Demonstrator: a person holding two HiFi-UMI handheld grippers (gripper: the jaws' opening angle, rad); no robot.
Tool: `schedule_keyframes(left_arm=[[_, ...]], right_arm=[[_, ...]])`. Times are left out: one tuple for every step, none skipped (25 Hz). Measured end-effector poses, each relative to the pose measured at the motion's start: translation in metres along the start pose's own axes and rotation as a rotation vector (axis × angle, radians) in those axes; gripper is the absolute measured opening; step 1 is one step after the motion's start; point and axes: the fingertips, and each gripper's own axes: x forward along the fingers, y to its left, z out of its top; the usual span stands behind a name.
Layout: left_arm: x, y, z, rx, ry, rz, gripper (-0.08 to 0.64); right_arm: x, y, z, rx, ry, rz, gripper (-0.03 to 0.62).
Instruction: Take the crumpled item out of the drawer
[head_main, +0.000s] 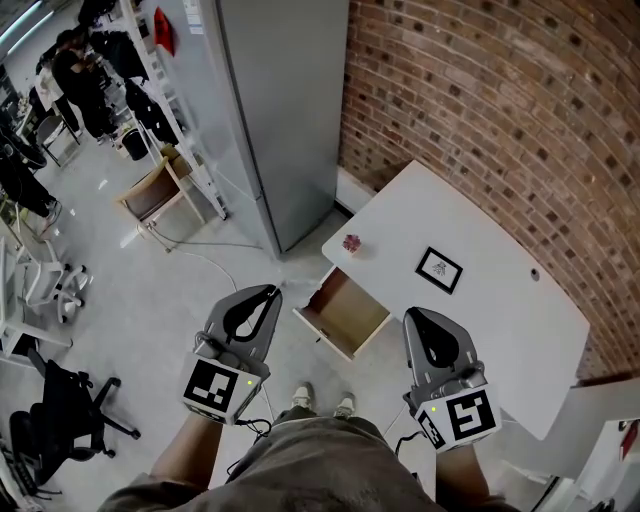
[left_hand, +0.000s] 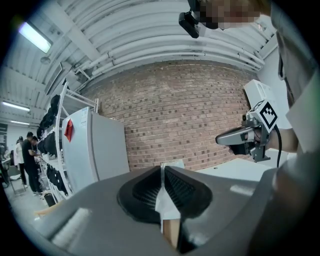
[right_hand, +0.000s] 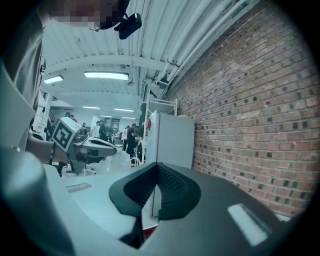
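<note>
While left tool (head_main: 268, 290), right tool (head_main: 413, 314) hover, jaws together, crumpled item (head_main: 351, 242) lies on table (head_main: 490, 310) beyond drawer (head_main: 342, 312), well apart.

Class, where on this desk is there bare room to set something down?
Bare: the white desk between the small frame and the brick wall, and the open drawer, which looks empty. Tighter by the drawer, between the crumpled item and the frame.

We're looking at the crumpled item (head_main: 351, 242), a small reddish-pink wad, sitting on top of the white table (head_main: 500, 290) near its corner, already outside the drawer (head_main: 343, 312). The drawer's hanging pulled open from the table's front edge, its light wooden bottom showing.
</note>
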Motion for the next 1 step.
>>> schedule_keyframes(left_arm=[[-0.0001, 0.0003, -0.0011, -0.001, 0.003, 0.002, 0.021]], right_arm=[[0.0001, -0.0003, -0.0004, 0.000, 0.000, 0.000, 0.028]])
